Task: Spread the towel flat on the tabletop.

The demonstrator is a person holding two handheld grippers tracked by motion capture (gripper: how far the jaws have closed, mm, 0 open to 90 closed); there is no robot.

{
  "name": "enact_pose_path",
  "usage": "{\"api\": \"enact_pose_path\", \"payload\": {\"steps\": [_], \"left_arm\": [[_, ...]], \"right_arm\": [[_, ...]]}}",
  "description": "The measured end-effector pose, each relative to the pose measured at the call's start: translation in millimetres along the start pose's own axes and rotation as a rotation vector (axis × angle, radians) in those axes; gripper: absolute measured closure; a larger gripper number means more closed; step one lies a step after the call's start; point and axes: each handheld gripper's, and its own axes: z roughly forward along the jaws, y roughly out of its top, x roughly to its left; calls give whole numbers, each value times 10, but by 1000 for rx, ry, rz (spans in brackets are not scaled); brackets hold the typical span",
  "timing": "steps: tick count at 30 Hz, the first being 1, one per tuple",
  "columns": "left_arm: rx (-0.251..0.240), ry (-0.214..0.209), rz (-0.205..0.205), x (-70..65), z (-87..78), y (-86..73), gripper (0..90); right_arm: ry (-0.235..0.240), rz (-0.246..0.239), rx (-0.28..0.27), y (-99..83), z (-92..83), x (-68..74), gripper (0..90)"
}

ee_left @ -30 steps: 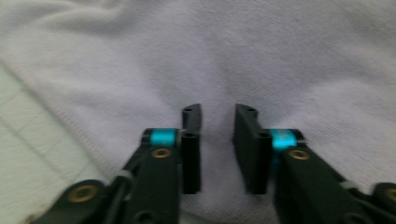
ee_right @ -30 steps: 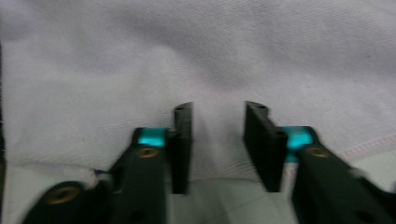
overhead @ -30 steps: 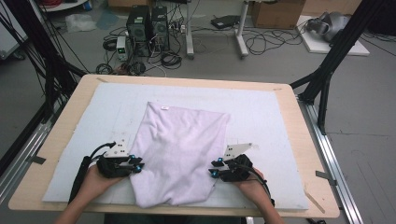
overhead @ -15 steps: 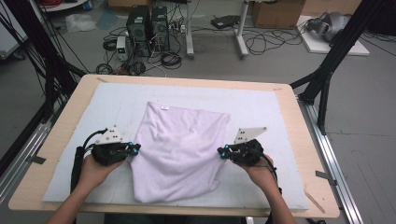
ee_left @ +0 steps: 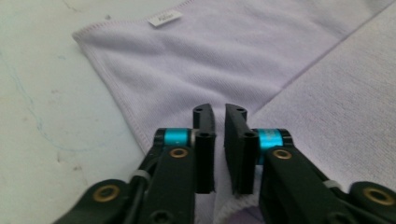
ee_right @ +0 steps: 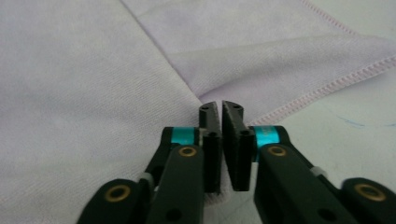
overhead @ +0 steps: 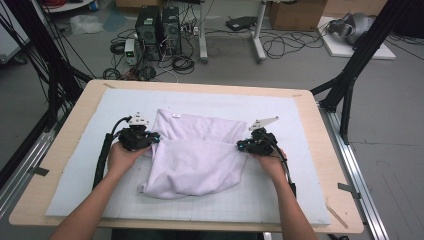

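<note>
A pale lilac towel [overhead: 195, 155] lies on the light mat [overhead: 280, 195], its near part folded over toward the far side, with a white label [overhead: 176, 116] at the far edge. My left gripper [overhead: 152, 138] is at the fold's left end and my right gripper [overhead: 241, 145] at its right end. In the left gripper view the left gripper [ee_left: 219, 109] stands over the towel [ee_left: 233, 51], its jaws a narrow gap apart and just opening, cloth low between them. In the right gripper view the right gripper [ee_right: 220, 105] shows the same narrow gap over the towel [ee_right: 84, 93], also just opening.
The mat covers most of a wooden table [overhead: 327, 165]. Metal rails [overhead: 360, 175] run along both sides of the table. Black frame legs [overhead: 350, 75] stand at the far corners. Computers [overhead: 160, 25] and cables sit on the floor beyond.
Both hands moved away from the person, carrying the towel's near part over onto the far part. The towel now lies folded and shorter.
</note>
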Motion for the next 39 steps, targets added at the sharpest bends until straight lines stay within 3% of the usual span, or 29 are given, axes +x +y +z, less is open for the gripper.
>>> {"api": "enact_pose_path", "payload": {"steps": [2,4,7,9,15,17,22,24,26,27,28,30,33,36,39], "left_arm": [[-28,2,-3,-4,-124,-19,712],[-57,-24,7,-30,-277,-33,655],[-88,-60,39,-142,-479,-76,613],[-84,-90,70,-253,-563,-121,580],[-97,-206,120,-588,-691,-343,468],[-89,-249,136,-692,-710,-424,446],[-44,-344,188,-895,-700,-555,385],[-7,-347,230,-944,-636,-582,409],[13,-360,251,-955,-570,-600,598],[22,-359,258,-960,-535,-604,674],[30,-355,270,-959,-505,-603,840],[28,-355,255,-942,-476,-574,854],[-14,-312,237,-877,-541,-464,863],[-89,-239,199,-736,-662,-253,865],[-129,-161,162,-591,-667,-42,866]], "right_arm": [[7,-21,-21,20,-94,64,748],[6,-40,-51,44,-192,150,709],[34,-81,-92,70,-357,332,639],[48,-136,-132,40,-420,476,604],[122,-191,-98,-194,-404,809,490],[158,-195,-115,-281,-387,881,471],[193,-232,-76,-427,-281,1036,431],[194,-243,-51,-437,-200,1062,445],[172,-272,-20,-424,-129,1081,526],[170,-277,-16,-414,-104,1080,604],[200,-271,-16,-387,-89,1065,787],[210,-273,-10,-372,-93,1062,817],[210,-284,-11,-302,-158,1052,829],[210,-242,-91,-149,-364,960,826],[167,-215,-112,21,-477,820,822]]}}
